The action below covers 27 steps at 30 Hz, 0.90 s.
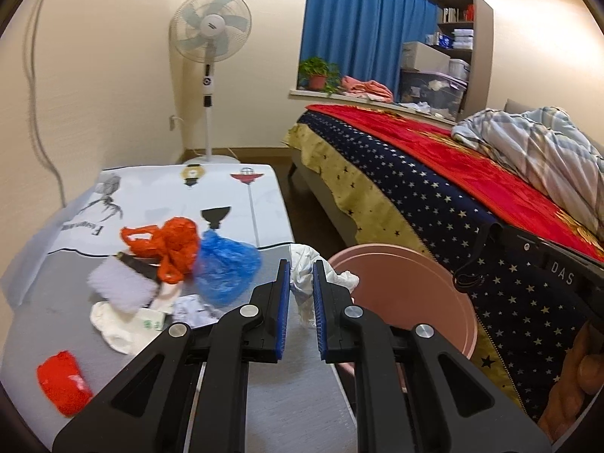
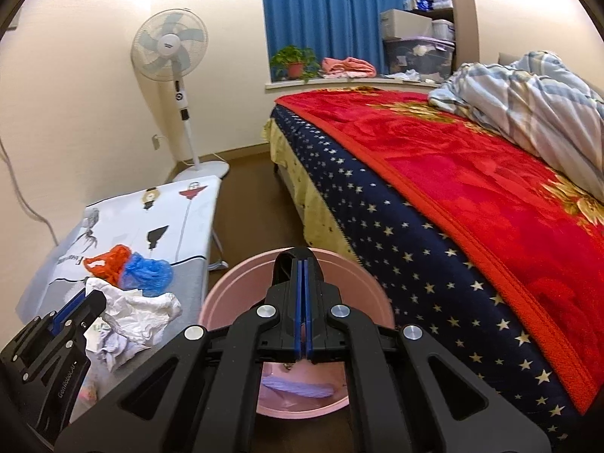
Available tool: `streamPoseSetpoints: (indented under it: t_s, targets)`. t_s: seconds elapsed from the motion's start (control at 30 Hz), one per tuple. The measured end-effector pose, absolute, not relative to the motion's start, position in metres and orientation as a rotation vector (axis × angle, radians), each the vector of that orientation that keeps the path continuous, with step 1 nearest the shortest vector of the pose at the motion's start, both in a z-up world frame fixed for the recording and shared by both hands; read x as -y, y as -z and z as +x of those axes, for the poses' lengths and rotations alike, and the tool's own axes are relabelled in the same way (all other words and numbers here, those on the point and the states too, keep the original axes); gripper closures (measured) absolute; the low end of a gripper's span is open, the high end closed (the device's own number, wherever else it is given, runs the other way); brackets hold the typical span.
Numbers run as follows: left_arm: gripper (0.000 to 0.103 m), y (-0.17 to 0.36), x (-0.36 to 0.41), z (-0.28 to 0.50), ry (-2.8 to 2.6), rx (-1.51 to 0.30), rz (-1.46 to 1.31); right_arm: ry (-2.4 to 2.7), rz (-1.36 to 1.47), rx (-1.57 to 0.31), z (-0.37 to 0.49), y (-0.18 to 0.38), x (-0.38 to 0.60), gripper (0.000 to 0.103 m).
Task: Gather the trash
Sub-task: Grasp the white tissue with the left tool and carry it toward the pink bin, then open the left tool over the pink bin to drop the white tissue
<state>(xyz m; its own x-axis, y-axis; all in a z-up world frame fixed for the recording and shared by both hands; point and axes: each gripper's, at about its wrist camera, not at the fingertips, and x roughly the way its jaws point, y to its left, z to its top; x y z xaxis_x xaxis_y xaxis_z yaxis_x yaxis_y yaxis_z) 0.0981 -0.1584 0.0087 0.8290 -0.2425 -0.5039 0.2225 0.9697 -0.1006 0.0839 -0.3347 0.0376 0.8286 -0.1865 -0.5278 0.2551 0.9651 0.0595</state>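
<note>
The left gripper (image 1: 301, 290) had its fingers (image 1: 284, 283) clenched on a crumpled white tissue (image 1: 304, 283), carried at the tabletop (image 1: 264, 196) edge just beside the pink bin (image 2: 241, 283). The right gripper (image 2: 303, 294) hung over that bin, fingers pressed together, gripping nothing. Red bag (image 1: 170, 243) and blue bag (image 1: 226, 268) lay on the tabletop.

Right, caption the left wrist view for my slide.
Left gripper holds crumpled white paper beside the pink bin.

fan (image 1: 210, 34) by wall | blue curtain (image 1: 362, 26) | potted plant (image 1: 318, 73) on sill | bed (image 2: 472, 188)
</note>
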Motion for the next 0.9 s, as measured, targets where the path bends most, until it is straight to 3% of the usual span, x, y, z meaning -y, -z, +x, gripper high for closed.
streamPoseSetpoints:
  t_s: [0.9]
  targets:
    - [0.091, 0.016, 0.196, 0.127, 0.327, -0.601, -0.051, 0.296, 0.121, -0.598, 0.099, -0.020, 0.350, 0.102]
